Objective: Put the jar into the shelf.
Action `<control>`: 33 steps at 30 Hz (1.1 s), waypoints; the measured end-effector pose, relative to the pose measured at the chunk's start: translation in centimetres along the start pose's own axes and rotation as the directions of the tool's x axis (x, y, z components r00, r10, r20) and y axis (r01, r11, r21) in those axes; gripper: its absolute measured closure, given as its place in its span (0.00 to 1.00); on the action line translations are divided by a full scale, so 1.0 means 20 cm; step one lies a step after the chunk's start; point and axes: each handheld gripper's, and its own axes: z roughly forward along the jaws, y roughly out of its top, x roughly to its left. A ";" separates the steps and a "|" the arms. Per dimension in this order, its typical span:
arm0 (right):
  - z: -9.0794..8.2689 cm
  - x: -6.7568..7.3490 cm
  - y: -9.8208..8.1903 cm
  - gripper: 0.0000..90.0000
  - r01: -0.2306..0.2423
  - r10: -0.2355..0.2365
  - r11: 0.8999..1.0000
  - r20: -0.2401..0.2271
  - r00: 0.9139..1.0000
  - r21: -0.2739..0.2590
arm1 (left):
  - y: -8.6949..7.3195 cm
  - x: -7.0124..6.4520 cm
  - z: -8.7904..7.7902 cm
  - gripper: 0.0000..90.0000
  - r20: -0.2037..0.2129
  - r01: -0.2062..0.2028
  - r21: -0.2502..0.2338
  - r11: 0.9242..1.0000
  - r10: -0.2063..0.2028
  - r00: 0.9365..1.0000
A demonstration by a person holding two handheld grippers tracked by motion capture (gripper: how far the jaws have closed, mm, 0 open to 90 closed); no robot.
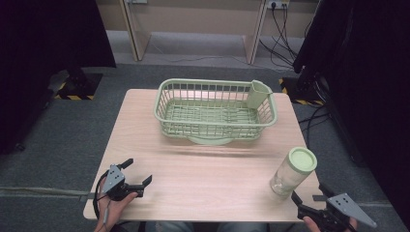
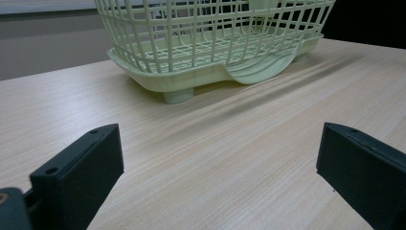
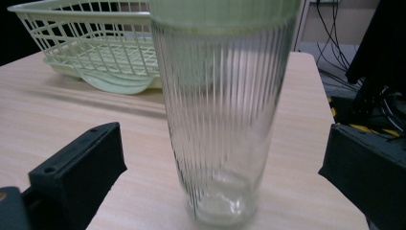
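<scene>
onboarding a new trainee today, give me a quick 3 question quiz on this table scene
1. True or false: the ribbed glass jar stands inside the green basket.
2. Which gripper is nearer the jar: A) left gripper B) right gripper?
3. What colour is the jar's lid?

Key:
1. False; it stands upright on the wooden table, apart from the basket.
2. B; its open jaws sit on either side of the jar in the right gripper view, not touching it.
3. Pale green, matching the basket.
</scene>
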 end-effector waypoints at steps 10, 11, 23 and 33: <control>0.14 -0.02 0.12 0.03 0.010 -0.010 1.000 -0.005 1.000 -0.017 | 0.00 0.00 0.00 0.02 -0.001 0.000 0.001 1.000 0.000 1.000; 0.15 -0.02 0.14 0.05 0.009 -0.009 1.000 -0.009 1.000 -0.018 | 0.00 0.00 0.00 0.02 -0.001 0.001 0.000 1.000 -0.001 1.000; 0.30 -0.04 0.22 0.10 0.034 -0.035 0.999 -0.055 0.998 -0.022 | 0.00 0.00 0.00 0.02 0.001 -0.002 0.000 1.000 0.002 1.000; 0.30 -0.04 0.24 0.13 0.020 -0.021 1.000 -0.055 0.998 -0.022 | 0.00 0.00 0.00 0.02 0.003 -0.004 0.000 1.000 0.004 1.000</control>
